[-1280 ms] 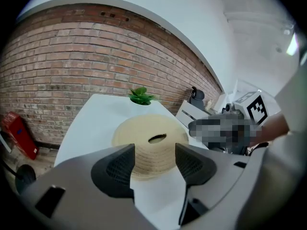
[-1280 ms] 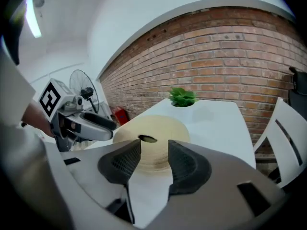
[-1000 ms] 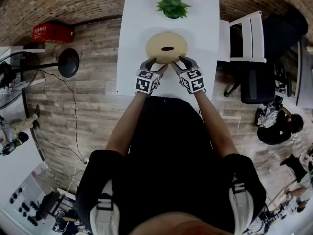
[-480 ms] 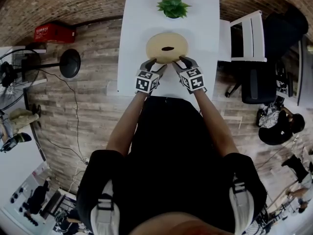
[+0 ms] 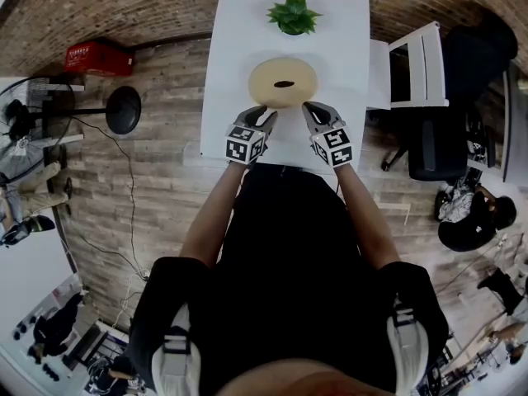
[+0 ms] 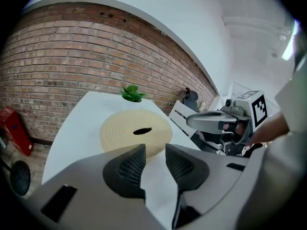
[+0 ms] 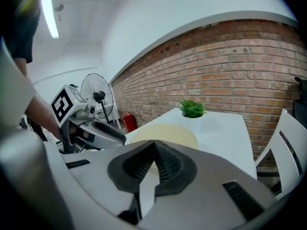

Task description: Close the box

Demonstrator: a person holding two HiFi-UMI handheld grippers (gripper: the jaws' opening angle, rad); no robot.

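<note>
A round, tan woven box with a dark slot in its lid sits in the middle of the white table. The box lies just beyond my left gripper, whose jaws have just been closing and stand part open with nothing between them. In the head view the left gripper hovers off the box's near left rim, apart from it. My right gripper is shut on nothing, raised a little behind the box. From above, the right gripper is off the near right rim.
A small green plant stands at the table's far end. To the right of the table there is a white chair. On the floor at the left stand a red case and a fan base.
Both grippers have drawn back from the box's near rim and lifted slightly. The left jaws have narrowed; the right jaws have closed fully. The box has not moved.
</note>
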